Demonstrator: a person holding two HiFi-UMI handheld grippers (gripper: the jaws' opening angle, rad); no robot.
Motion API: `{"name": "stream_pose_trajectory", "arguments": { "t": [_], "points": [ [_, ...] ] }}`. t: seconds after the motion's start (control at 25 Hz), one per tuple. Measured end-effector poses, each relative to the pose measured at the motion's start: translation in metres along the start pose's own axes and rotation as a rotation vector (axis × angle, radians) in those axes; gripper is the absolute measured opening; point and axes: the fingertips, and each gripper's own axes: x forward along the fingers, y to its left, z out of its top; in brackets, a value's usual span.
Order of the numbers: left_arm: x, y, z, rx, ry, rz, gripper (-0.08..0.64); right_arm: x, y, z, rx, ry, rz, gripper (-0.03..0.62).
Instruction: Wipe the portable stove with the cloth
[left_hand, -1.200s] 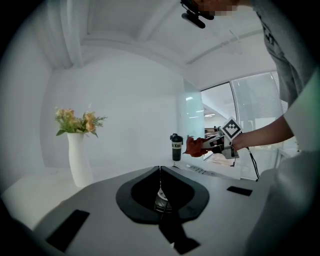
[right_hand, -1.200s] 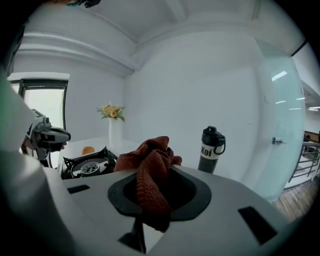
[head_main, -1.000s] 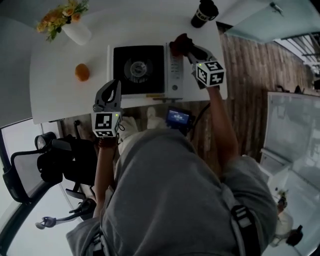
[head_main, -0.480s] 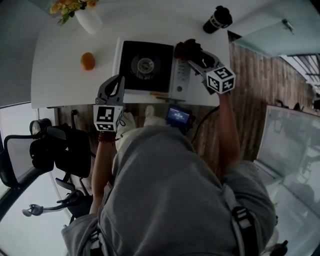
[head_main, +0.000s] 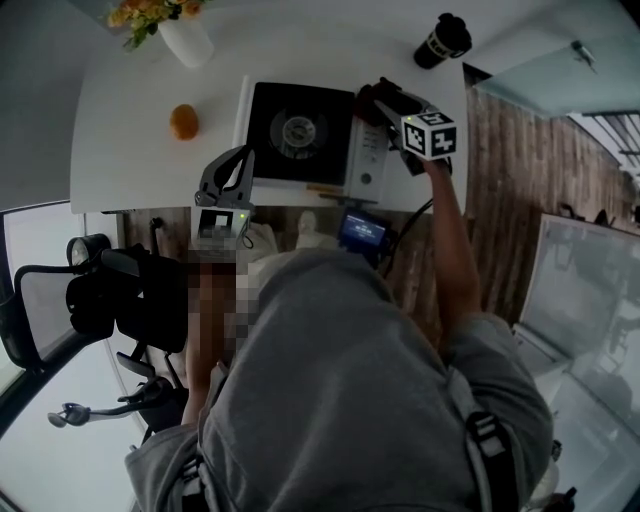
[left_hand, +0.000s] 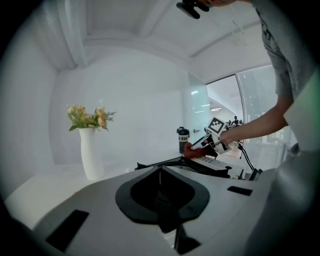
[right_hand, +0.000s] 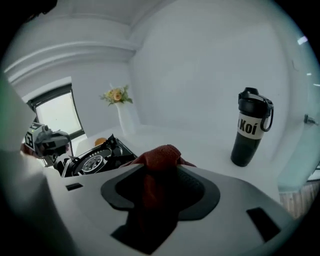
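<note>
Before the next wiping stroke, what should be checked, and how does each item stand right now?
1. Cloth between right gripper jaws: ok, the jaws are closing round it.
2. Firm grip on cloth: cannot tell.
3. Cloth touching portable stove: cannot tell; it is at the stove's far right corner.
4. Left gripper out of the way: ok, shut and empty by the near left corner.
5. Bottle clear of stove: ok, apart on table.

White table (head_main: 120, 160) has a white vase (head_main: 186, 42) of yellow-orange flowers (head_main: 140, 12) at its far left corner. There's an orange (head_main: 183, 122) a bit nearer on that side and a black bottle (head_main: 443, 40) at the far right (label says "Koi"). A black office chair (head_main: 95, 300) sits just off the table's near left edge.
</note>
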Motion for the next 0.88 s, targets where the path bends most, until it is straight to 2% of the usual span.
{"name": "stream_pose_trajectory", "arguments": {
  "t": [0.08,0.16,0.24,0.64,0.8,0.88],
  "points": [
    [0.002,-0.005,-0.005,0.013,-0.008,-0.033,0.043,0.003,0.002,0.002,-0.043,0.056,-0.02,0.19],
    [0.003,-0.012,-0.019,0.006,0.018,-0.069,0.104,0.007,0.007,0.003,-0.086,0.09,-0.024,0.186],
    [0.004,-0.019,-0.033,0.009,0.055,-0.098,0.128,0.008,0.01,-0.001,-0.096,0.103,-0.031,0.174],
    [0.009,-0.024,-0.043,0.111,0.105,-0.073,0.095,0.006,0.013,-0.004,-0.096,0.153,-0.076,0.139],
    [0.013,-0.03,-0.05,0.184,0.161,-0.094,0.099,0.006,0.015,-0.005,-0.099,0.213,-0.076,0.113],
    [0.014,-0.032,-0.051,0.193,0.174,-0.105,0.111,0.006,0.017,-0.005,-0.108,0.237,-0.071,0.106]
  ]
}}
